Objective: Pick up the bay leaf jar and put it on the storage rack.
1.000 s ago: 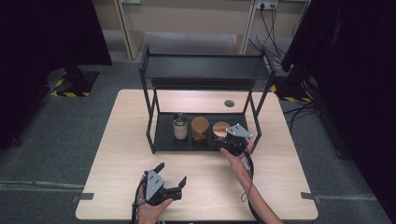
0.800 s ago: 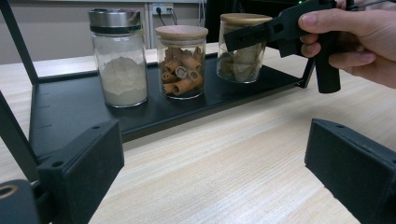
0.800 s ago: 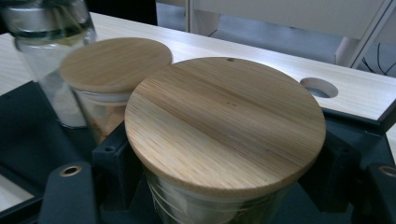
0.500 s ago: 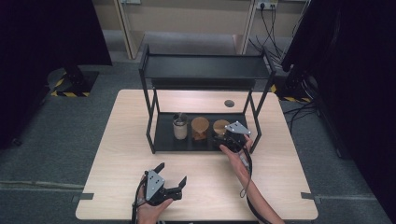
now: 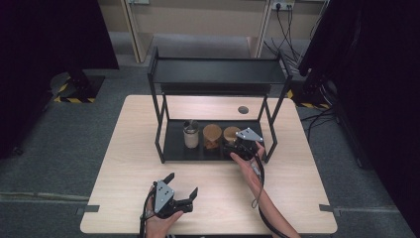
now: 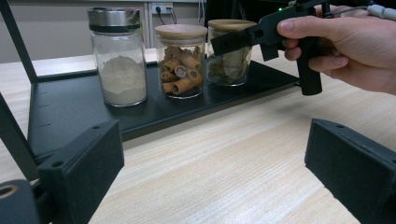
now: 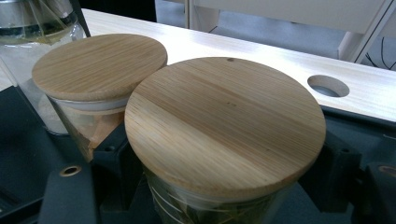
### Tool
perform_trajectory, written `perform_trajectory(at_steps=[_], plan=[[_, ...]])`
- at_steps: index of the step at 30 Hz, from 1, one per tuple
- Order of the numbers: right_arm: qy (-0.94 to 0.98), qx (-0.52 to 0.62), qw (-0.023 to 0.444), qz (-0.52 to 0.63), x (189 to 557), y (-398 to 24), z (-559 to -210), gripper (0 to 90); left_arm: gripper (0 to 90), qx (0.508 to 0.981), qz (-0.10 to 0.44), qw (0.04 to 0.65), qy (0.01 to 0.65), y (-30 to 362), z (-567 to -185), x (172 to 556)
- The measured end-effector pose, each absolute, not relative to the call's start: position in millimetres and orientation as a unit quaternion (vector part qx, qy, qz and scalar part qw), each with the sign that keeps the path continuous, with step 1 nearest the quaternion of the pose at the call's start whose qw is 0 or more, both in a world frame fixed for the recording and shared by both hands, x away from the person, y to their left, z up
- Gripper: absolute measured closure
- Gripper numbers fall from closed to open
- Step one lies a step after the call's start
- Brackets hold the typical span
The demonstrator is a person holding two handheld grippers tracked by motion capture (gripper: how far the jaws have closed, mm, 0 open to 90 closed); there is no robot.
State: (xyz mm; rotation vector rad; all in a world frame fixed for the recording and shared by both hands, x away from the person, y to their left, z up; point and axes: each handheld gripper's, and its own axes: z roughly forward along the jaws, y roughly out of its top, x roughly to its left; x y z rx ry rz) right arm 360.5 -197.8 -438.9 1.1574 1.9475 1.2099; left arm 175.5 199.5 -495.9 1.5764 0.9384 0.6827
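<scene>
Leaf jar [image 7: 224, 140] stands on the rack's lower tray [image 5: 173, 148], rightmost of three jars, at about 1 o'clock from table centre.

Table [image 5: 297, 198]: pale wood, with the black two-tier rack [image 5: 218, 72] at its 12 o'clock side.

Jars: powder jar [image 6: 119, 56] with metal lid at left, cinnamon jar [image 6: 181, 60] in the middle, leaf jar at right; the wooden lids of the last two nearly touch.

Right gripper [image 5: 237, 148]: jaws stand one on each side of the leaf jar's glass below the lid, closed in against it; judged a firm hold.

Left gripper [image 5: 181, 191]: rests at 6 o'clock near the table edge, jaws spread wide, nothing between them.

Step in hand, by judgement: grasp is made, lift not yet begun. Next move calls for a short raise and a pull toward 6 o'clock, keeping clear of the cinnamon jar and the rack's right post [image 5: 272, 129].
</scene>
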Motion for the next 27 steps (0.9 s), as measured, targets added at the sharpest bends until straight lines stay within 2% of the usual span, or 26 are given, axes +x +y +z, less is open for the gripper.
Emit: perform_trajectory(at_steps=[18, 23, 27], plan=[[0.724, 0.446, 0.278, 0.446, 367.8, -193.7, -443.2, 25.1, 3.7, 0.668, 0.289, 0.559, 0.397, 199.4, -495.8, 175.0], [0.727, 0.450, 0.282, 0.436, 364.8, -191.3, -439.1, 12.8, 3.7, 0.667, 0.290, 0.560, 0.397, 199.5, -495.8, 174.8], [0.722, 0.456, 0.280, 0.439, 358.2, -195.4, -437.6, 7.3, 3.7, 0.668, 0.289, 0.559, 0.397, 199.3, -496.0, 175.0]])
